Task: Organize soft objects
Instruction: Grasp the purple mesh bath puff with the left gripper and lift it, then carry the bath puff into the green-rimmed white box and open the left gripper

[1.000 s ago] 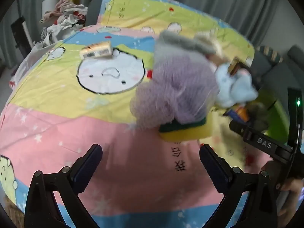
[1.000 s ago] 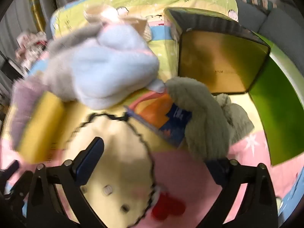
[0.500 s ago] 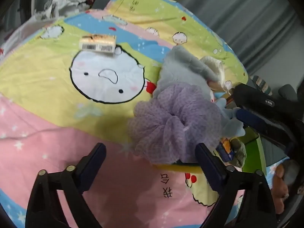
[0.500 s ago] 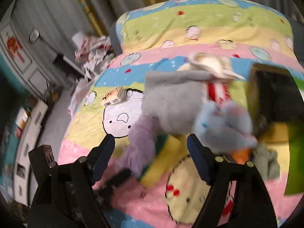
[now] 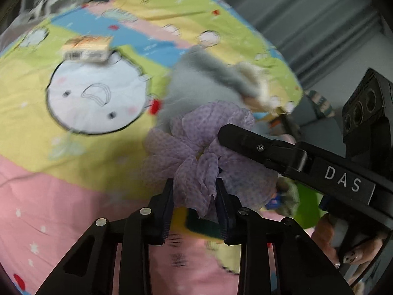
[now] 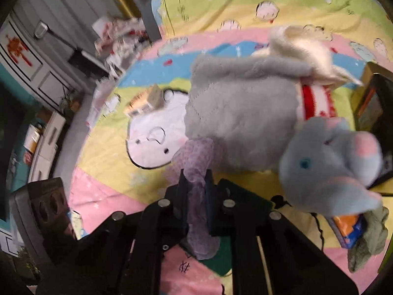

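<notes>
On the striped cartoon bedsheet [image 6: 103,162], the purple mesh bath pouf [image 6: 196,162] lies at centre. The grey plush cloth [image 6: 240,123] lies at its one o'clock, the pale blue plush toy [image 6: 329,172] at three o'clock, the small cardboard box [image 6: 147,100] at eleven o'clock.

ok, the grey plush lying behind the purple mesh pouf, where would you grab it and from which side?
Probably the near edge of the grey plush, coming in from the front, over the purple mesh pouf. Its body lies flat and broad, too wide to span, but the pile looks soft enough to pinch a fold. The far end is tangled with a cream cloth, and the blue elephant plush crowds one side.
</notes>
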